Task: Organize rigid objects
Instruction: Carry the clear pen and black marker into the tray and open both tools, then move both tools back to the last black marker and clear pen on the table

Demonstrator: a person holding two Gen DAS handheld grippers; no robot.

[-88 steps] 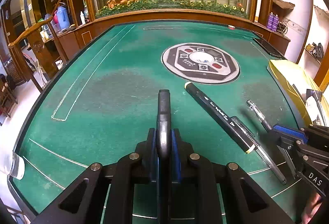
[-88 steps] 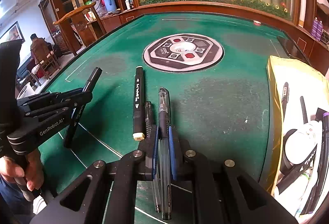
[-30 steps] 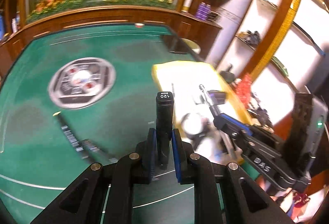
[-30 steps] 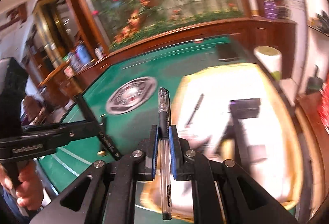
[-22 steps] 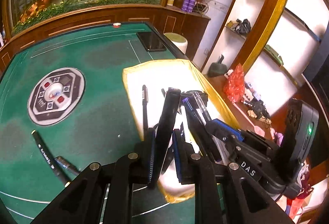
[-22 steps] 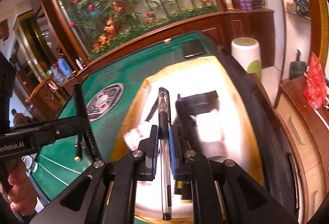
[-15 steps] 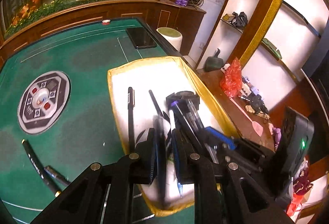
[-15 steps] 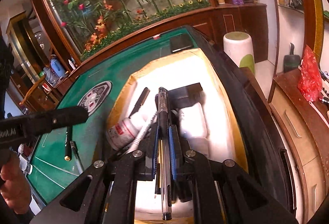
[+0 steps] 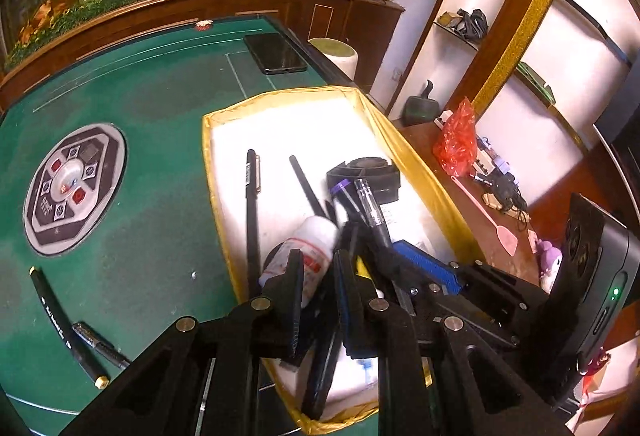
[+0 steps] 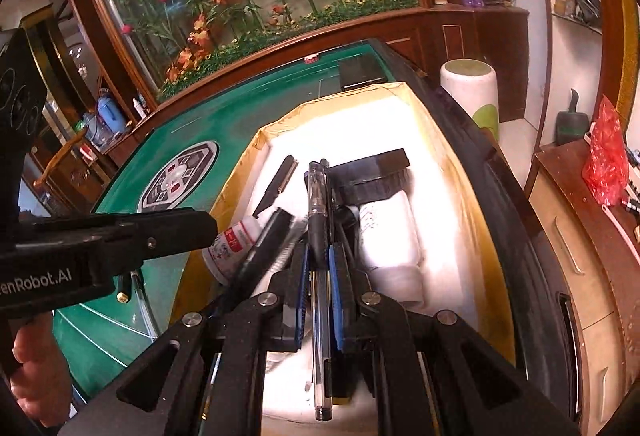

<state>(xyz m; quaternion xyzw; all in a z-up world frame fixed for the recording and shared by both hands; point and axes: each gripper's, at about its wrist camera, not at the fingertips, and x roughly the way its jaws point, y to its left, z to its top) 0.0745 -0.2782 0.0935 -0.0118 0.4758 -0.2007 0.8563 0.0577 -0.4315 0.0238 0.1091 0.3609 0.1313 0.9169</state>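
My left gripper (image 9: 320, 266) hangs over the near end of the yellow-rimmed white tray (image 9: 208, 156), shut on a black marker (image 9: 326, 348) that slants steeply down between its pads. My right gripper (image 10: 318, 264) is just to the right of it over the same tray (image 10: 244, 164), shut on a clear pen with a black grip (image 10: 318, 220) that points forward. In the left wrist view the right gripper (image 9: 396, 250) and its clear pen (image 9: 370, 200) cross close beside my left fingers. The right wrist view shows the left gripper (image 10: 200, 228) with its marker (image 10: 264, 244).
The tray holds a black pen (image 9: 251, 204), a thin black stick (image 9: 304, 184), a white bottle (image 9: 314, 242) and a black block-shaped holder (image 9: 368, 176). A black marker (image 9: 60, 320) and a pen (image 9: 100, 344) lie on the green table. A phone (image 9: 276, 52) lies beyond the tray.
Both grippers have swung from over the green table to over the tray and sunk a little. The marker in my left gripper has tipped from pointing forward to slanting down.
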